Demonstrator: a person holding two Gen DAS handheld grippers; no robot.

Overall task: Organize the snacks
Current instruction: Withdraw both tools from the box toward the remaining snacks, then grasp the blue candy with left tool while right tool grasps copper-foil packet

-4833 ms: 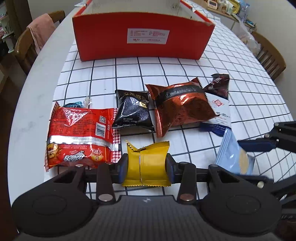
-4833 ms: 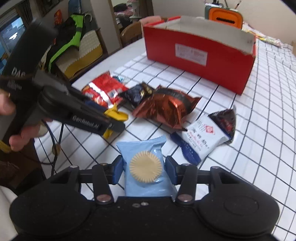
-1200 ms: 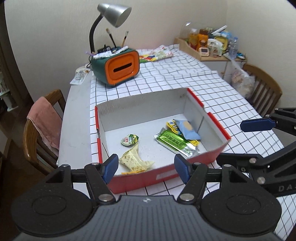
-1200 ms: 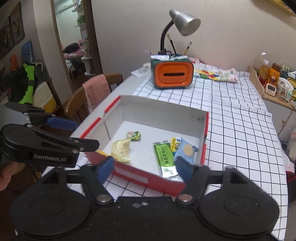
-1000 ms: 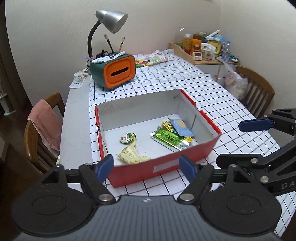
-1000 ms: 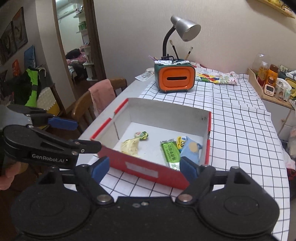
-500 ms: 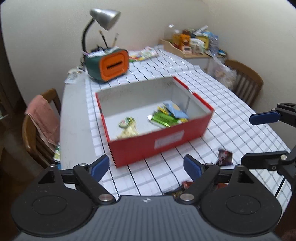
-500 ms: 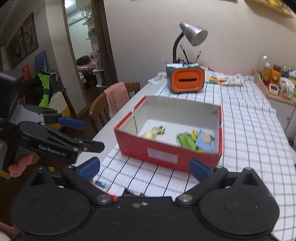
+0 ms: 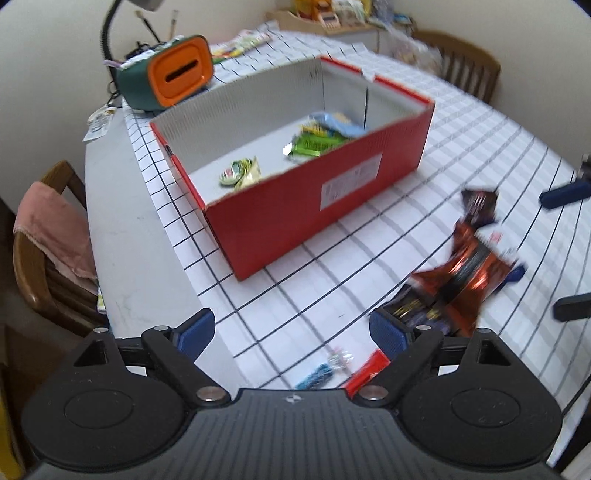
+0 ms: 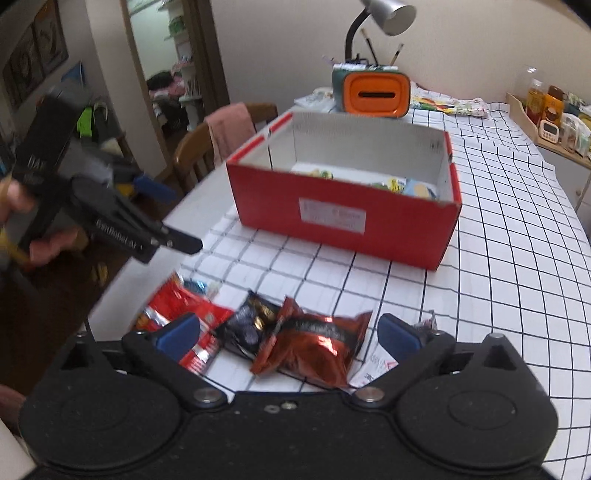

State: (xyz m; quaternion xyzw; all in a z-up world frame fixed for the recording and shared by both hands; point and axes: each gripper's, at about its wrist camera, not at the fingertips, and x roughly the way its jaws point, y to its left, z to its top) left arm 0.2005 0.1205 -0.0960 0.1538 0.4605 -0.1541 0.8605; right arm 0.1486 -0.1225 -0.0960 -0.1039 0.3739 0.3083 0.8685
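A red box (image 9: 314, 192) (image 10: 343, 218) stands on the checked tablecloth and holds several snacks: a green bar (image 9: 314, 146), a light blue pack (image 9: 336, 122) and a small green-yellow pack (image 9: 238, 173). Loose snacks lie nearer me: a copper-red bag (image 10: 314, 347) (image 9: 461, 273), a black pack (image 10: 247, 325), a red pack (image 10: 173, 306) and a white pack (image 10: 373, 363). My left gripper (image 9: 291, 332) is open and empty above the cloth. My right gripper (image 10: 288, 334) is open and empty above the copper-red bag. The left gripper also shows in the right wrist view (image 10: 162, 218).
An orange and green desk organiser (image 10: 371, 92) with a lamp (image 10: 391, 14) stands behind the box. A wooden chair with a pink cloth (image 9: 48, 236) is at the table's left side. Another chair (image 9: 465, 70) and a tray of bottles (image 10: 550, 122) are at the far right.
Both grippers dropped their packs into the box, opened wide, and have pulled back and down toward the loose snacks on the near side.
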